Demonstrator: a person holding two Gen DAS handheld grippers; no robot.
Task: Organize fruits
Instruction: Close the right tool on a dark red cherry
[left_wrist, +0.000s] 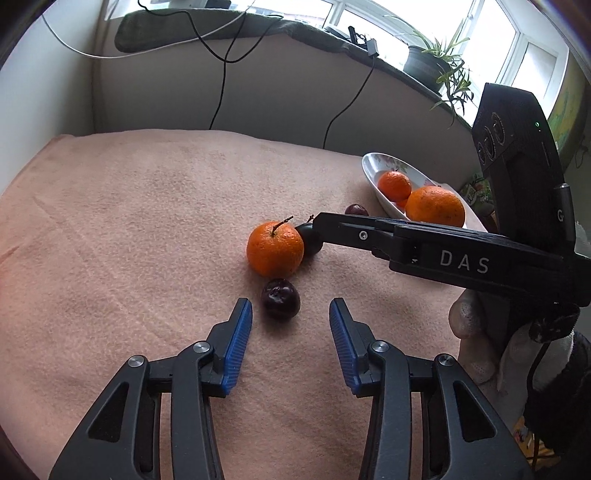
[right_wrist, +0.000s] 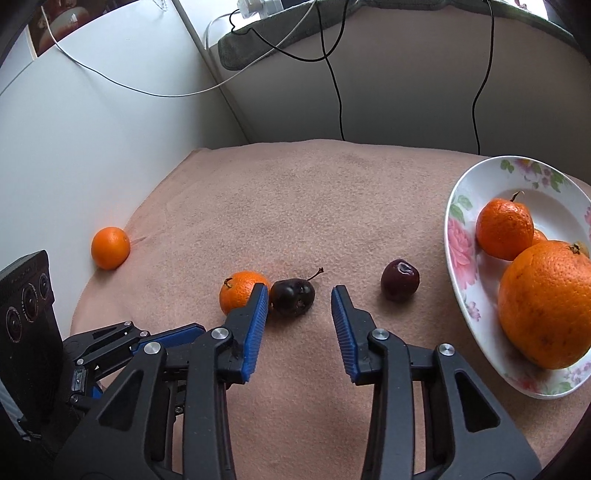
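Task status: partly complete. Three oranges already on the floral plate, right edge of the right wrist view. Remaining on the pink cloth: one stemmed tangerine at frame centre of the left wrist view, one orange at far left of the right wrist view near the wall, and three dark cherries.

Cherry positions: near cherry just below the tangerine, lower centre of the left wrist view; stemmed cherry touching or just beside the tangerine, centre of the right wrist view; third cherry right of centre, near the plate rim.

Left gripper: jaws apart, nothing clamped. Near cherry just ahead of the fingertips, closer to the left pad, no contact visible.

Right gripper: jaws apart, nothing clamped. Stemmed cherry at the fingertip line, against or just beside the left pad; clear gap to the right pad. Contact not confirmable.

Likely next: closure on each cherry, then transfer.
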